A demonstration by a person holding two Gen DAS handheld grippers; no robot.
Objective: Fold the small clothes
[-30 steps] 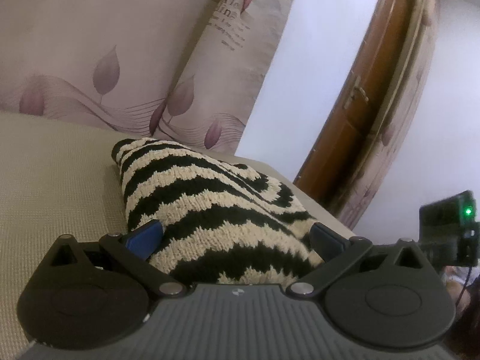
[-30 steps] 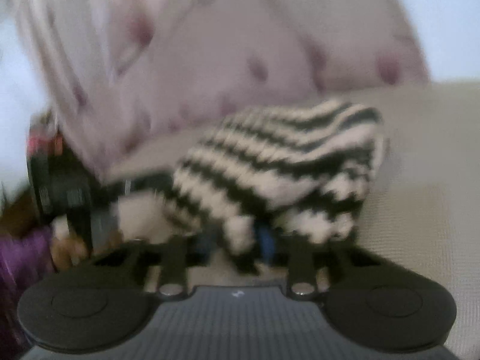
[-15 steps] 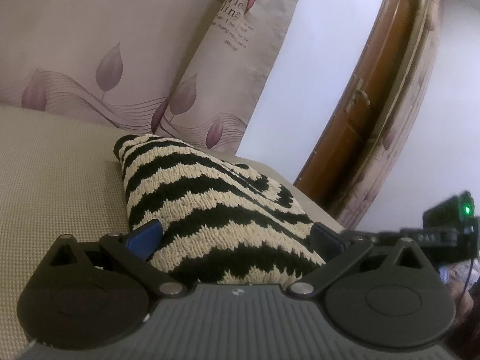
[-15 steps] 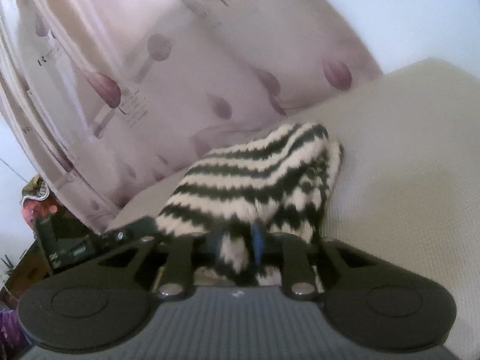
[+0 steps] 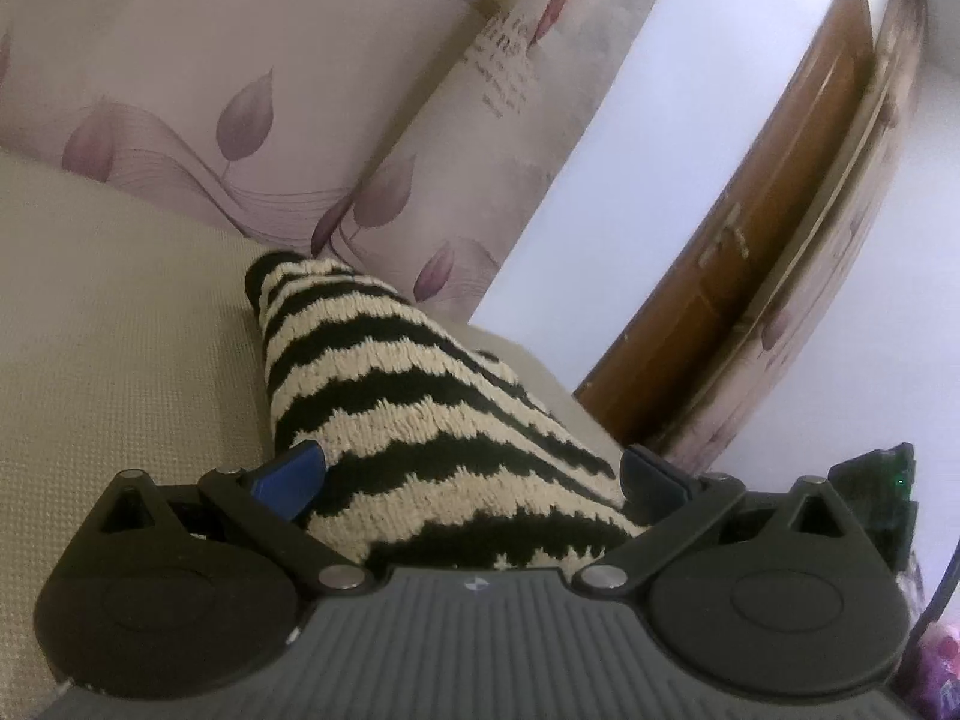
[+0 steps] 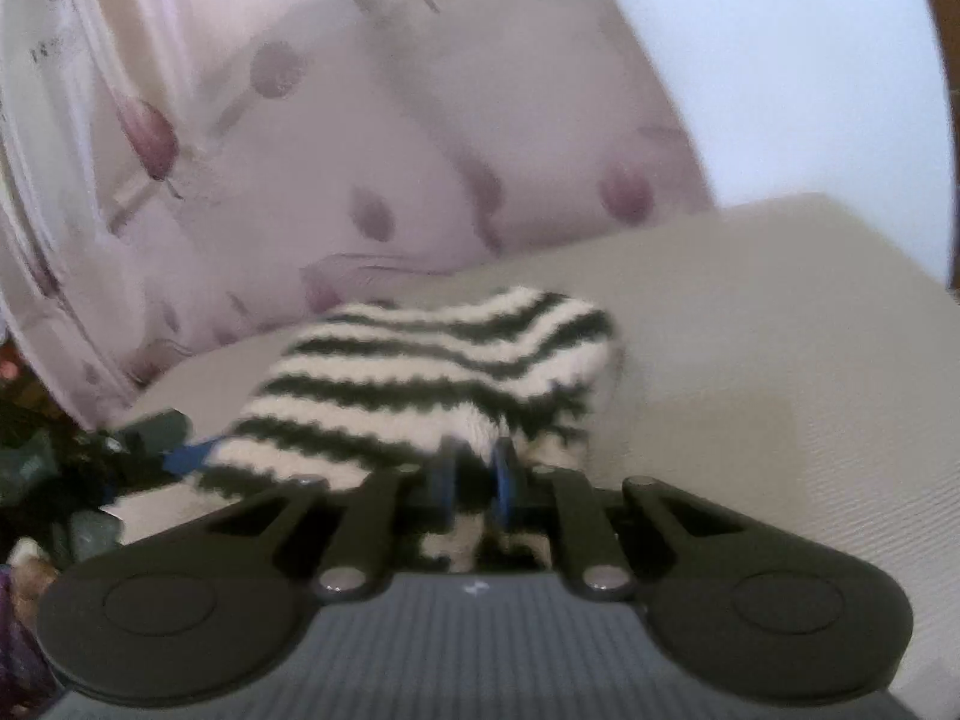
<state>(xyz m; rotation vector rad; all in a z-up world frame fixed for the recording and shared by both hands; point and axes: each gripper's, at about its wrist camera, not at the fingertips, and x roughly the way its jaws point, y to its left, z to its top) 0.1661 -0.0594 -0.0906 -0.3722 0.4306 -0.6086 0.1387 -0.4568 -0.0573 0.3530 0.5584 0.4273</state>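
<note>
A small knitted garment with black and cream stripes lies on a beige woven surface. In the left wrist view my left gripper is open, its blue pads wide apart with the garment's near end bulging between them. In the right wrist view the same garment lies bunched ahead, and my right gripper is shut on its near edge, the blue pads pinching a fold of knit. The left gripper's blue pad shows at the garment's left side.
A pale curtain with purple leaf prints hangs behind the surface. A brown wooden door stands to the right beside a white wall. Dark clutter sits at the left edge of the right wrist view.
My right gripper has swung to the right while holding the garment's edge, and the garment now lies lower and flatter. The left gripper stays open and has shifted little.
</note>
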